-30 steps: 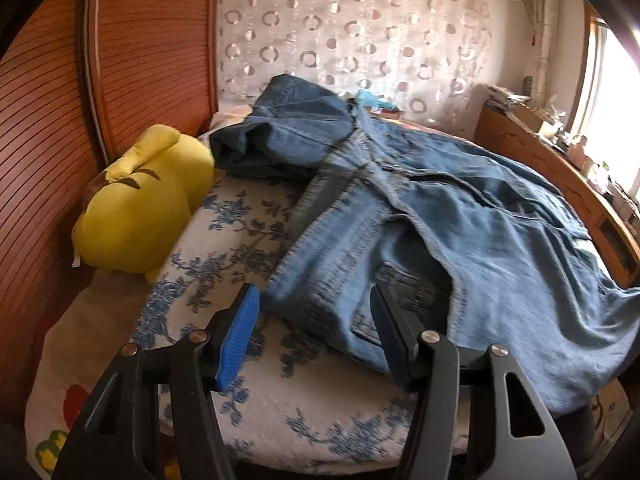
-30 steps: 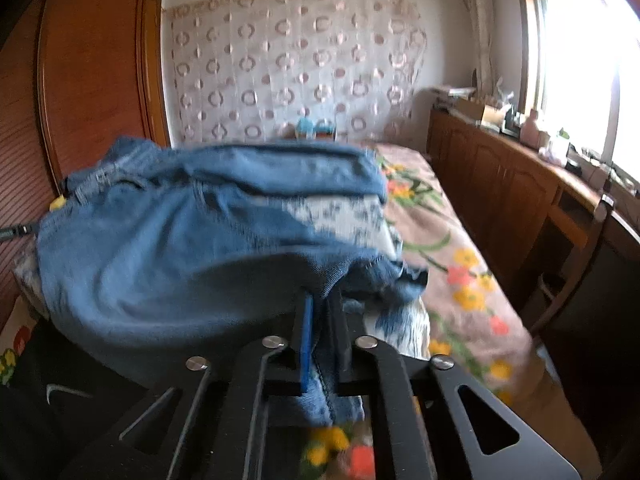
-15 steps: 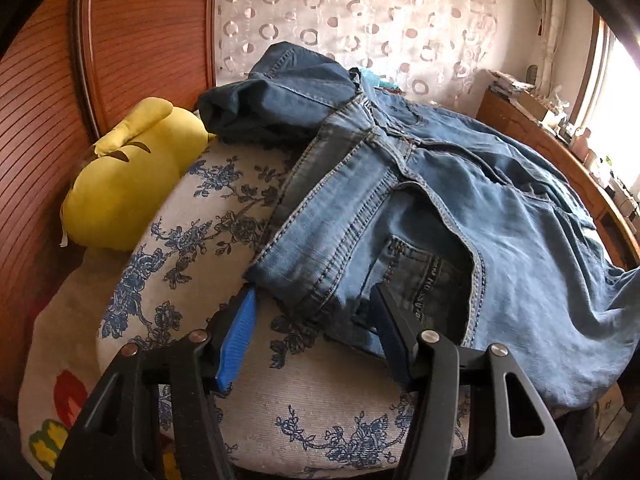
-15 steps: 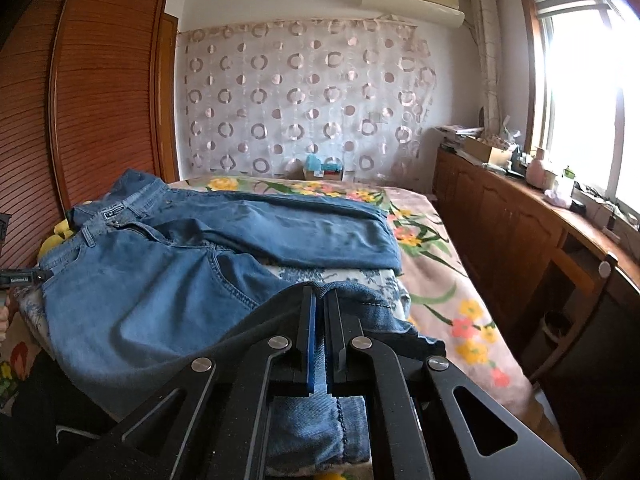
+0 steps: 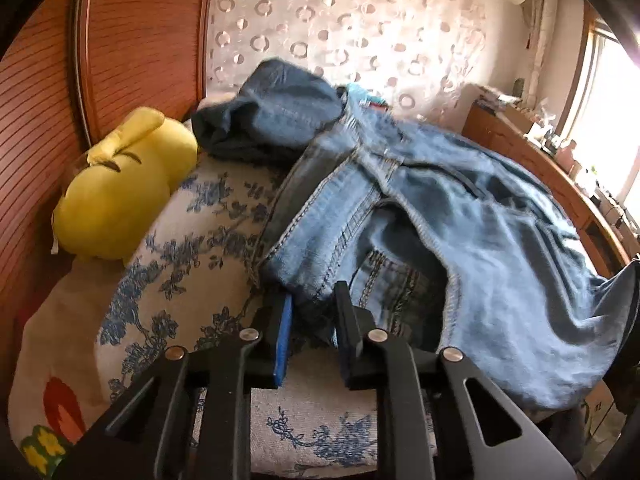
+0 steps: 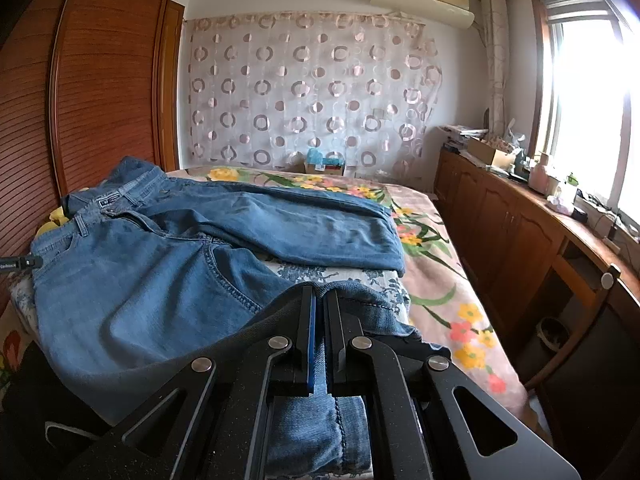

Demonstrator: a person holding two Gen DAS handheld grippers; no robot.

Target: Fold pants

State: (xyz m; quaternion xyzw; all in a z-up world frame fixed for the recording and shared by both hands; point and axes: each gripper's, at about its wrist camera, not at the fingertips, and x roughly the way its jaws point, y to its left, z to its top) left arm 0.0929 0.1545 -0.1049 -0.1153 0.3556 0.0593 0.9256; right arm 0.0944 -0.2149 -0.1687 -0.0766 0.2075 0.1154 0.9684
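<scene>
Faded blue denim jeans (image 6: pixel 168 280), thick stitched seams, sprawled over floral bedspread (image 5: pixel 192 248). Left gripper (image 5: pixel 310 304) jaws closing, waistband corner bunched between them. Right gripper (image 6: pixel 320 300) clamped tight on hem, nearer bedspread's foot edge. Plush yellow toy (image 5: pixel 116 196) beside waistband.

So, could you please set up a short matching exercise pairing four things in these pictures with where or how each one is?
Things:
1. lighter jeans
2. darker jeans
3. yellow plush toy
4. right gripper

Places or states:
A. against the wooden wardrobe
B. laid out flat, farther up the bed
C. shut on a hem
D. waist corner between the closing left gripper jaws

Pairs: 1-D, 2-B, 3-A, 4-C
</scene>
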